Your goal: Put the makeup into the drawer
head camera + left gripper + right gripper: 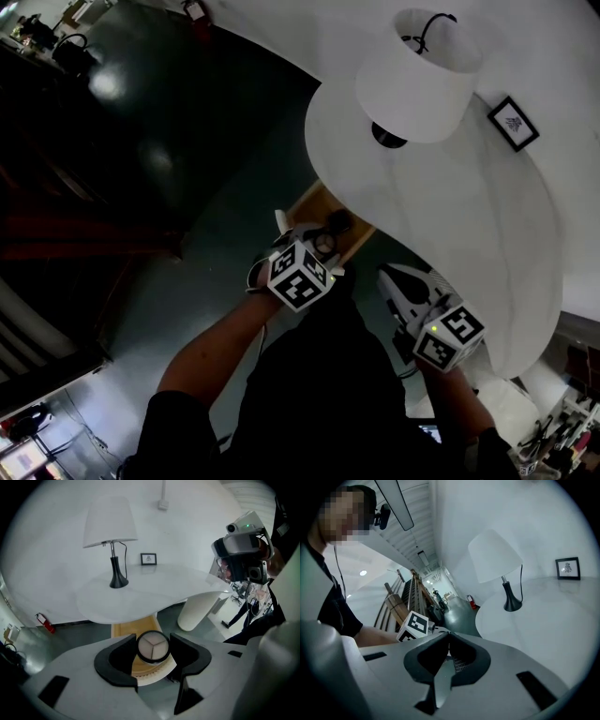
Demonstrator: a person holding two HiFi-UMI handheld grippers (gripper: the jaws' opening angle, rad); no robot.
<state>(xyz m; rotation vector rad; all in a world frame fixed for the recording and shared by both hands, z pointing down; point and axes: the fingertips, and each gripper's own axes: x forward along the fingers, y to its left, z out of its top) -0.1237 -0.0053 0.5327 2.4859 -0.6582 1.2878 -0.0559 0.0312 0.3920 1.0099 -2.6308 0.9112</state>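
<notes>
Left gripper view, round makeup compact (153, 647) pinched between jaws of left claw (153, 644), right claw (448, 637) closed, empty

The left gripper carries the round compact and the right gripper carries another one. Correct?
No. The right gripper carries nothing: the right gripper view shows its fingers closed together and empty. The left gripper does carry the round compact.

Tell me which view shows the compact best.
Left gripper view: the left gripper grips the compact, its face toward the camera. Head view shows it small and dark; right gripper view misses it.
</notes>
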